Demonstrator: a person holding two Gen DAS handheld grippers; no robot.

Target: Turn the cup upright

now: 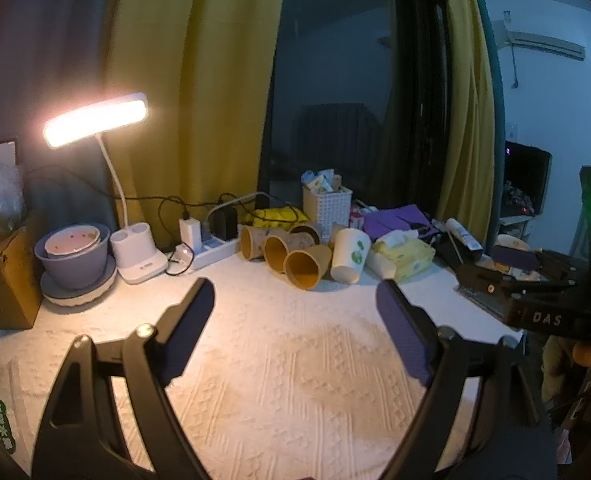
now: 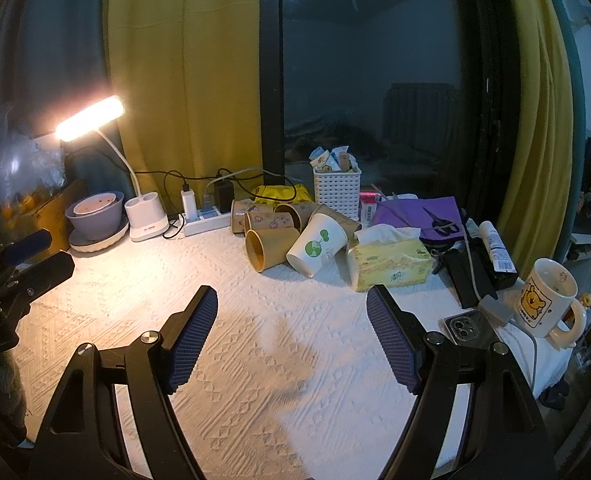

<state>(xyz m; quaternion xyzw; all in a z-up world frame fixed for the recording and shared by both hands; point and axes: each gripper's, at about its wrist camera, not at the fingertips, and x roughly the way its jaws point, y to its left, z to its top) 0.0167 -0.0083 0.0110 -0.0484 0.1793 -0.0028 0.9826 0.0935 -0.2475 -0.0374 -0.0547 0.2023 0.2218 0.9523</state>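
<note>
Nothing is done yet: your left gripper and right gripper hang empty, fingers spread, while the white cup lies tipped.

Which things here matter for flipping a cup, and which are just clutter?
Job: white cup, on its side; brown cups, also tipped over; left gripper and right gripper, both open and empty.

Clutter: lamp, tissue pack, mug, basket, phone, bowl.

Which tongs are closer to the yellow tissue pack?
Right. The right tongs sit just before the tissue pack; the left tongs are further left, facing the cups.
</note>
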